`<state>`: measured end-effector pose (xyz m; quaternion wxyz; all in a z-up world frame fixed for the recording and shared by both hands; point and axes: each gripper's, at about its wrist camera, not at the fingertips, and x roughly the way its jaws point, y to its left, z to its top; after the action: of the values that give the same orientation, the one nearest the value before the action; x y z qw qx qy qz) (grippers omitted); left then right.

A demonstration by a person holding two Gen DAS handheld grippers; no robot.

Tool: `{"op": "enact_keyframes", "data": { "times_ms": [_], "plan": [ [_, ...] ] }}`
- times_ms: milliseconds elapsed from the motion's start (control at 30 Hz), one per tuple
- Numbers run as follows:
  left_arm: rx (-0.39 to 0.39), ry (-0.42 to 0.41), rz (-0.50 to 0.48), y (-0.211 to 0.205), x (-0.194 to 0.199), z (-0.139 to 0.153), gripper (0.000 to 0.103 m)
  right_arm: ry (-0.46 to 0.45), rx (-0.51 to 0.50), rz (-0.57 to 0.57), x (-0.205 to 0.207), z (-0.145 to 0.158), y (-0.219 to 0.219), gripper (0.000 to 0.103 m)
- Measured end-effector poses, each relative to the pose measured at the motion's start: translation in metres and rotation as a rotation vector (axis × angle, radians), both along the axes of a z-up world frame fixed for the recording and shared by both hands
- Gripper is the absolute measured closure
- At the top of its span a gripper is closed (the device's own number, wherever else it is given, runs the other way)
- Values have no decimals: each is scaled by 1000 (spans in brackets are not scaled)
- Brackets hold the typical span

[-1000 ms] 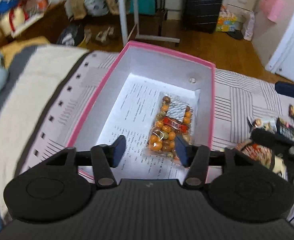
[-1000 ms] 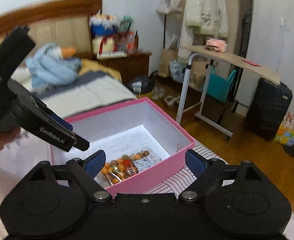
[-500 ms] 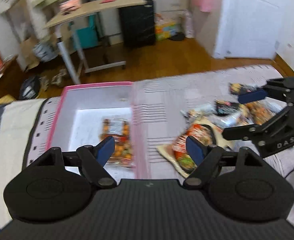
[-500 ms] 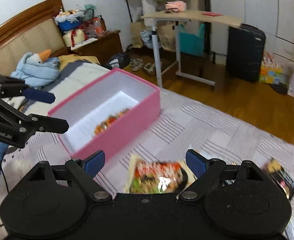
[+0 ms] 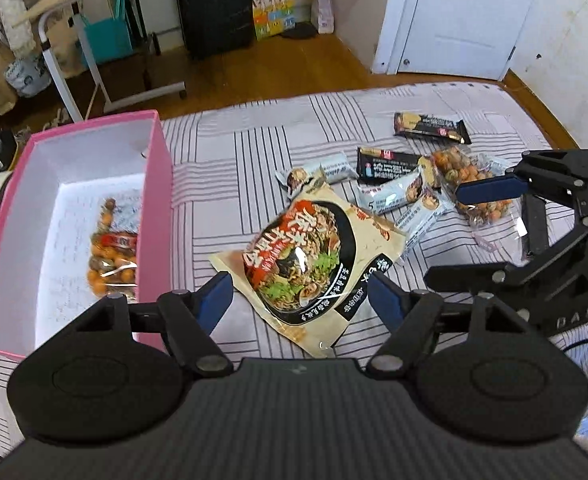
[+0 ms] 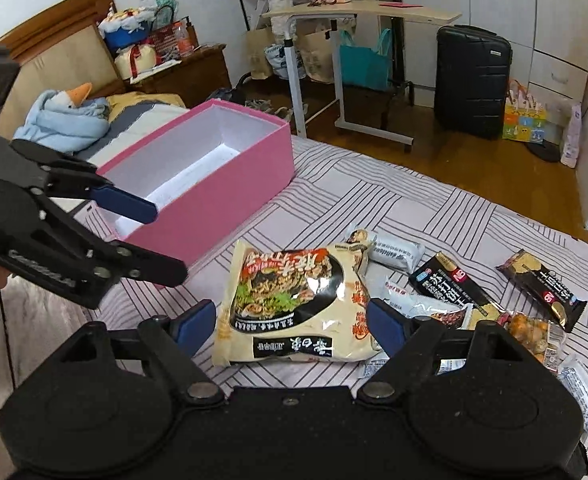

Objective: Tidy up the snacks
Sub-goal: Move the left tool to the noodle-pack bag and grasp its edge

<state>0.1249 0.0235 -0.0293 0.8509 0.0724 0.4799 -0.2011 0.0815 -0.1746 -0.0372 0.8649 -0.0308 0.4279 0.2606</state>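
A pink box (image 5: 158, 168) (image 6: 230, 196) stands open on the striped bedspread, with a clear bag of orange nuts (image 5: 112, 258) inside. A large noodle packet (image 5: 305, 260) (image 6: 294, 304) lies beside the box. Beyond it lie small white snack packs (image 5: 401, 196), dark biscuit bars (image 5: 431, 128) (image 6: 449, 288) and another nut bag (image 5: 469, 184) (image 6: 533, 332). My left gripper (image 5: 299, 304) is open and empty just above the noodle packet's near edge. My right gripper (image 6: 292, 326) is open and empty over the same packet from the other side.
The bed's far edge drops to a wooden floor with a rolling desk (image 6: 357, 12), a black suitcase (image 5: 214, 4) and a white door (image 5: 457, 16). A blue plush toy (image 6: 62, 116) and folded blankets lie behind the box.
Both grippers have swung away from the pink box to the snack pile and now hover at the noodle packet. The left gripper's fingers have opened wider.
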Motion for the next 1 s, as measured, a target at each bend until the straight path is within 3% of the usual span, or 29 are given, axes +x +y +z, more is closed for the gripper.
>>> {"op": "enact_keyframes", "data": {
  "times_ms": [300, 533, 633, 767, 1000],
  "plan": [
    [-24, 110, 52, -13, 20, -48, 37, -9, -65, 39, 11, -41, 12, 18],
    [93, 12, 151, -21, 25, -74, 41, 31, -72, 34, 28, -68, 15, 18],
    [97, 15, 211, -13, 32, -84, 42, 24, -103, 44, 32, -78, 17, 18],
    [123, 41, 263, -3, 36, -101, 42, 87, -73, 7, 43, -94, 13, 18],
    [48, 96, 320, 9, 40, -120, 38, 51, -138, 22, 39, -106, 27, 6]
  ]
}}
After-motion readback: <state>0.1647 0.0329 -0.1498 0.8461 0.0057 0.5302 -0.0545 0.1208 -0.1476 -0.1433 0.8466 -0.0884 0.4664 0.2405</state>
